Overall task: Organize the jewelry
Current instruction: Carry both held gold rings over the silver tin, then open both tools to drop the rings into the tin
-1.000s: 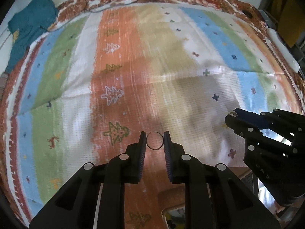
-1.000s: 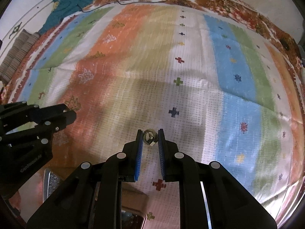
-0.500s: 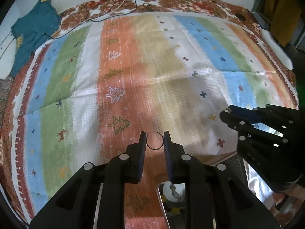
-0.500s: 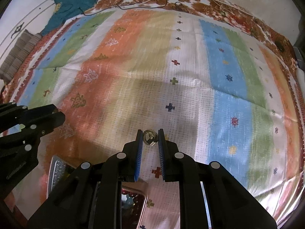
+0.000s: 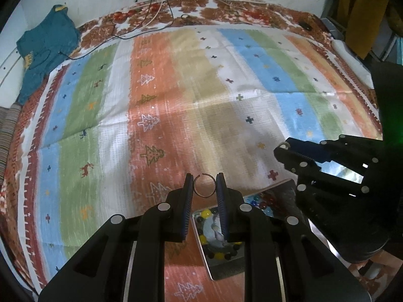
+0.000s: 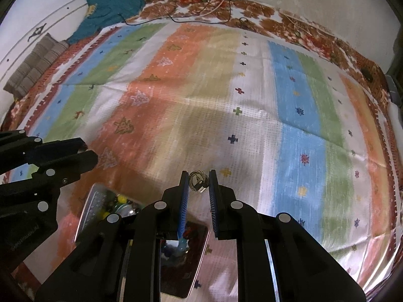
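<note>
My left gripper (image 5: pixel 204 185) is shut on a thin dark wire ring (image 5: pixel 204 186), held above the striped cloth. My right gripper (image 6: pixel 199 182) is shut on a small metallic ring with a square top (image 6: pixel 197 181); that gripper also shows at the right of the left wrist view (image 5: pixel 286 148). Below the left gripper lies a shiny metal tray (image 5: pixel 219 269) with coloured beads (image 5: pixel 205 239). The same tray shows in the right wrist view (image 6: pixel 87 214), next to a second mirrored tray (image 6: pixel 186 271). The left gripper shows at the left of the right wrist view (image 6: pixel 85 151).
A striped, patterned cloth (image 5: pixel 176 88) covers the surface. A teal garment (image 5: pixel 45 47) and thin cables (image 5: pixel 156 17) lie at the far edge. A grey folded cloth (image 6: pixel 35 65) sits at the far left. Yellow fabric (image 5: pixel 357 10) hangs at the far right.
Both grippers have pulled back toward me with their rings still held. The bead tray and the mirrored tray have come into view beneath them.
</note>
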`<action>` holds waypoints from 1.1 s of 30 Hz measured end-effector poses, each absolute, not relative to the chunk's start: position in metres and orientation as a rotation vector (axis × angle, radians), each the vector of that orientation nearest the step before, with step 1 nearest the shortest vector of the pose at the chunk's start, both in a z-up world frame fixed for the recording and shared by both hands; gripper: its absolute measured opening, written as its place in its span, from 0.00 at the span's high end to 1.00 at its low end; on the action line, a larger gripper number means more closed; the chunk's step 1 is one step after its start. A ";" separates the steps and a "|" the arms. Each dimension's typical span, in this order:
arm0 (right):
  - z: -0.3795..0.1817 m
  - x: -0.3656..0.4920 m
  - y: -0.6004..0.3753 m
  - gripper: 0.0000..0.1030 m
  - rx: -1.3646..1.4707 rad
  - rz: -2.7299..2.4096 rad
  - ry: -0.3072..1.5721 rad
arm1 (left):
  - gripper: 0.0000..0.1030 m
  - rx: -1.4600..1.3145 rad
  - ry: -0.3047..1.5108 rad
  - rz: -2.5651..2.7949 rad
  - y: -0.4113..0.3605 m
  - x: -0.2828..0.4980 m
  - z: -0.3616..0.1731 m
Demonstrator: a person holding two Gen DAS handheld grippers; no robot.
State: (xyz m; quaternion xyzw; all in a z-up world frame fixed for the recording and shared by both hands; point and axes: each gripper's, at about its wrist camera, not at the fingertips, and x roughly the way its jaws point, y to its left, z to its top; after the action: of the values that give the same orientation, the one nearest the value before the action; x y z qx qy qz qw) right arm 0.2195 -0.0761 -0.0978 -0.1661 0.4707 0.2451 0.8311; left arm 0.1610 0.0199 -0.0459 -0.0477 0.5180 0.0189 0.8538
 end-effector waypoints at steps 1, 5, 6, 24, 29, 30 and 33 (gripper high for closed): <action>-0.097 0.217 -0.077 0.84 -0.347 0.522 0.998 | 0.83 -0.101 1.086 0.036 0.019 0.159 -0.045; -0.092 0.207 -0.082 0.84 -0.328 0.527 0.994 | 0.83 -0.107 1.070 0.025 0.015 0.148 -0.040; -0.090 0.204 -0.084 0.84 -0.324 0.531 0.989 | 0.83 -0.109 1.066 0.021 0.014 0.145 -0.038; -0.077 0.154 -0.099 0.84 -0.300 0.598 0.955 | 0.83 -0.119 1.012 -0.025 0.002 0.104 -0.022; -0.078 0.144 -0.097 0.84 -0.302 0.625 0.968 | 0.82 -0.123 1.008 -0.036 -0.002 0.098 -0.021; -0.080 0.144 -0.097 0.84 -0.304 0.623 0.973 | 0.82 -0.127 1.009 -0.034 -0.001 0.099 -0.021; -0.081 0.145 -0.098 0.79 -0.302 0.611 0.971 | 0.82 -0.154 1.011 -0.019 0.003 0.100 -0.022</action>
State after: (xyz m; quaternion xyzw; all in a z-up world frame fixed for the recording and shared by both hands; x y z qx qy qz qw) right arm 0.1450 -0.0983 -0.0805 -0.1425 0.4574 0.2878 0.8293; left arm 0.1004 0.0034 -0.0216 -0.0739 0.4839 -0.0093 0.8719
